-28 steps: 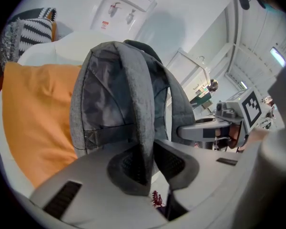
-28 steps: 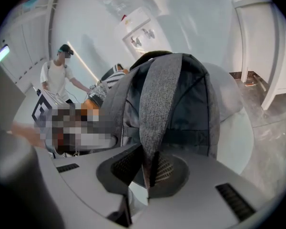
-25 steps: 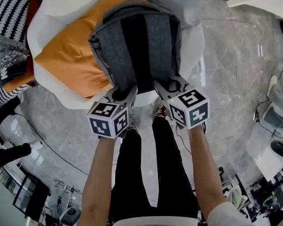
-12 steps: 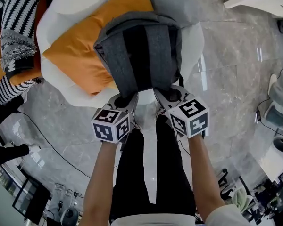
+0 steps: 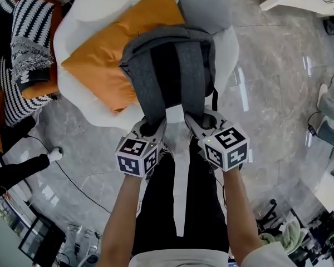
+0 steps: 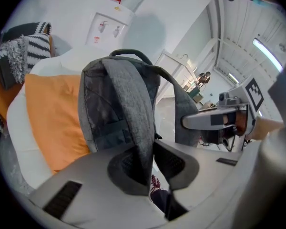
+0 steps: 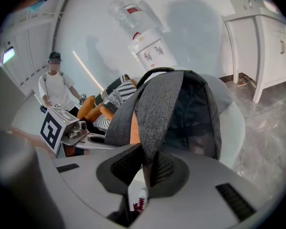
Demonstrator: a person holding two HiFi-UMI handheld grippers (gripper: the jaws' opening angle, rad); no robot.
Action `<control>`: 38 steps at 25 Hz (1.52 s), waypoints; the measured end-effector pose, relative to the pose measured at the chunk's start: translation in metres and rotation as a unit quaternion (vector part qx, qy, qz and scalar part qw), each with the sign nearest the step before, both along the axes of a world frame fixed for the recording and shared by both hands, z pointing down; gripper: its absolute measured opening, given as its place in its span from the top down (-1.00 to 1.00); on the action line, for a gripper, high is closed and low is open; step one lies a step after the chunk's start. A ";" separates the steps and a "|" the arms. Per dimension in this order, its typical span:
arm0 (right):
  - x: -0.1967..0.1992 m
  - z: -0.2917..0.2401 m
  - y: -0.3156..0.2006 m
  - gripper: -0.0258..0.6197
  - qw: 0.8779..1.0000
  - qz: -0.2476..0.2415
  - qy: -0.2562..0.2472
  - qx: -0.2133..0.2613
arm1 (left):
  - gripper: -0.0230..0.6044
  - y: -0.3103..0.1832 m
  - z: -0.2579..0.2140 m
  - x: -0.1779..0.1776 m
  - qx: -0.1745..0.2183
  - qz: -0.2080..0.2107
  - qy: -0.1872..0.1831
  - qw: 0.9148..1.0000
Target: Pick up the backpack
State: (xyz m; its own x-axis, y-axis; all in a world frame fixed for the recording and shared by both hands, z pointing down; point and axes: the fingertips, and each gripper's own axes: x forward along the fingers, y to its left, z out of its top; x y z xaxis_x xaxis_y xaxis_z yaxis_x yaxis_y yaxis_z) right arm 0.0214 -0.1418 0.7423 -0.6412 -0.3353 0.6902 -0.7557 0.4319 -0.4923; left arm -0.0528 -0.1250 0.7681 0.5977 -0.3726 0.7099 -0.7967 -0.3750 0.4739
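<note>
A grey backpack (image 5: 170, 65) hangs off the white armchair (image 5: 89, 107), its back panel and two shoulder straps toward me. My left gripper (image 5: 155, 128) is shut on the left shoulder strap (image 6: 136, 123), which runs down between its dark pads. My right gripper (image 5: 196, 121) is shut on the right shoulder strap (image 7: 155, 118) in the same way. The backpack (image 6: 114, 104) fills the middle of the left gripper view, and the right gripper (image 6: 214, 120) shows beside it. In the right gripper view the backpack (image 7: 190, 113) sits just beyond the jaws, with the left gripper (image 7: 62, 123) at the left.
An orange cushion (image 5: 114, 60) lies on the armchair left of the backpack. A black-and-white striped cushion (image 5: 28, 54) is further left. My legs stand on the marble floor (image 5: 278, 110) below the grippers. A white cabinet (image 7: 257, 46), a water dispenser (image 7: 143, 37) and a person (image 7: 55, 87) show behind.
Both grippers have drawn back toward me and upward with the straps. The backpack has come along, sliding off the armchair's seat toward its front edge.
</note>
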 end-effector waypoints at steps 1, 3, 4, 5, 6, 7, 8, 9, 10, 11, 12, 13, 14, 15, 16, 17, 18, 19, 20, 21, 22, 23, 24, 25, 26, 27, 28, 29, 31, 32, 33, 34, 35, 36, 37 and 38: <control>0.001 -0.003 0.002 0.81 1.000 0.002 0.000 0.001 | 0.77 0.003 -0.003 0.000 0.003 0.002 0.000 1.000; 0.003 -0.010 0.008 0.81 1.000 0.006 0.001 0.002 | 0.77 0.008 -0.009 0.001 0.005 0.005 0.001 1.000; 0.004 -0.014 0.011 0.81 1.000 0.008 0.001 0.002 | 0.77 0.011 -0.012 0.002 0.006 0.006 0.001 1.000; 0.004 -0.018 0.013 0.81 1.000 0.011 -0.001 0.002 | 0.77 0.013 -0.015 0.002 0.009 0.006 0.000 1.000; 0.005 -0.024 0.015 0.81 1.000 0.016 -0.006 0.002 | 0.77 0.015 -0.019 0.002 0.013 0.006 -0.001 1.000; 0.005 -0.031 0.016 0.81 1.000 0.021 -0.013 0.004 | 0.77 0.015 -0.022 0.002 0.019 0.005 -0.003 1.000; 0.005 -0.038 0.016 0.81 0.999 0.027 -0.019 0.007 | 0.77 0.016 -0.026 0.001 0.025 0.004 -0.006 1.000; 0.006 -0.046 0.016 0.81 0.999 0.032 -0.022 0.011 | 0.77 0.016 -0.031 0.001 0.032 0.002 -0.008 0.999; 0.006 -0.054 0.016 0.81 0.999 0.035 -0.024 0.015 | 0.77 0.016 -0.036 0.000 0.037 -0.001 -0.009 0.999; 0.005 -0.062 0.015 0.81 0.999 0.036 -0.023 0.019 | 0.77 0.017 -0.042 -0.001 0.042 -0.004 -0.009 0.999; 0.005 -0.069 0.014 0.81 0.999 0.036 -0.022 0.023 | 0.77 0.016 -0.049 -0.001 0.047 -0.007 -0.008 0.999; 0.006 -0.075 0.014 0.81 0.999 0.037 -0.021 0.026 | 0.77 0.016 -0.055 -0.001 0.053 -0.010 -0.007 0.999; 0.007 -0.080 0.014 0.81 0.999 0.037 -0.019 0.027 | 0.77 0.015 -0.062 -0.001 0.058 -0.012 -0.005 0.998; 0.008 -0.084 0.014 0.81 0.999 0.037 -0.016 0.026 | 0.77 0.014 -0.069 0.000 0.062 -0.015 -0.004 0.998; 0.009 -0.088 0.015 0.81 0.999 0.036 -0.013 0.025 | 0.77 0.014 -0.075 0.000 0.066 -0.017 -0.002 0.998; 0.010 -0.092 0.017 0.81 0.999 0.036 -0.012 0.022 | 0.77 0.013 -0.081 0.000 0.068 -0.020 0.000 0.997; 0.010 -0.096 0.019 0.81 0.999 0.036 -0.011 0.019 | 0.77 0.012 -0.087 -0.002 0.070 -0.022 0.001 0.997; 0.009 -0.100 0.019 0.81 0.999 0.036 -0.010 0.017 | 0.77 0.011 -0.094 -0.004 0.071 -0.025 0.001 0.997; 0.009 -0.104 0.020 0.81 0.999 0.036 -0.007 0.016 | 0.77 0.011 -0.100 -0.006 0.073 -0.027 0.002 0.997; 0.010 -0.107 0.019 0.81 0.999 0.036 -0.003 0.016 | 0.77 0.010 -0.106 -0.006 0.074 -0.031 0.003 0.997; 0.013 -0.111 0.019 0.81 0.999 0.036 0.003 0.018 | 0.77 0.010 -0.112 -0.006 0.076 -0.034 0.005 0.997; 0.016 -0.115 0.019 0.80 0.999 0.037 0.008 0.021 | 0.77 0.010 -0.117 -0.005 0.078 -0.035 0.006 0.996; 0.018 -0.119 0.019 0.81 0.999 0.038 0.013 0.023 | 0.77 0.011 -0.122 -0.003 0.079 -0.035 0.007 0.996; 0.021 -0.122 0.020 0.80 0.999 0.039 0.017 0.023 | 0.77 0.013 -0.126 -0.001 0.079 -0.034 0.007 0.996; 0.022 -0.125 0.021 0.80 0.999 0.038 0.019 0.022 | 0.77 0.014 -0.129 0.001 0.079 -0.033 0.007 0.996; 0.023 -0.129 0.021 0.80 0.999 0.035 0.021 0.021 | 0.77 0.015 -0.132 0.001 0.078 -0.032 0.005 0.996; 0.023 -0.133 0.022 0.80 0.999 0.032 0.023 0.020 | 0.77 0.016 -0.135 0.000 0.077 -0.033 0.004 0.996; 0.023 -0.138 0.021 0.80 0.999 0.029 0.024 0.020 | 0.77 0.015 -0.138 -0.001 0.077 -0.034 0.002 0.996; 0.022 -0.148 0.016 0.80 0.999 0.025 0.024 0.023 | 0.77 0.013 -0.144 -0.004 0.078 -0.039 -0.001 0.996; 0.022 -0.152 0.013 0.80 0.999 0.024 0.024 0.026 | 0.77 0.012 -0.147 -0.004 0.079 -0.041 -0.002 0.996; 0.022 -0.156 0.010 0.80 0.999 0.024 0.023 0.028 | 0.77 0.011 -0.150 -0.004 0.080 -0.043 -0.003 0.996; 0.022 -0.160 0.007 0.80 0.999 0.023 0.023 0.030 | 0.77 0.010 -0.153 -0.003 0.081 -0.044 -0.003 0.996; 0.022 -0.163 0.005 0.80 0.999 0.022 0.023 0.031 | 0.77 0.008 -0.156 -0.003 0.082 -0.045 -0.004 0.996; 0.021 -0.166 0.003 0.80 0.999 0.021 0.024 0.032 | 0.77 0.006 -0.160 -0.003 0.083 -0.047 -0.004 0.995; 0.021 -0.169 0.001 0.80 0.999 0.018 0.025 0.032 | 0.77 0.004 -0.163 -0.004 0.083 -0.048 -0.005 0.995; 0.020 -0.172 0.000 0.80 0.999 0.014 0.027 0.032 | 0.77 0.001 -0.167 -0.005 0.083 -0.050 -0.006 0.995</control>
State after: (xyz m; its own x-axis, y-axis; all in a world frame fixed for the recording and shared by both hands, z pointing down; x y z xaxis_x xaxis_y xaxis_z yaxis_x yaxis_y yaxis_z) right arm 0.0415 -0.1415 0.5698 -0.5944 -0.3964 0.6997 -0.7919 0.4400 -0.4234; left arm -0.0573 -0.1236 0.6011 0.5435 -0.5432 0.6400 -0.8393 -0.3660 0.4021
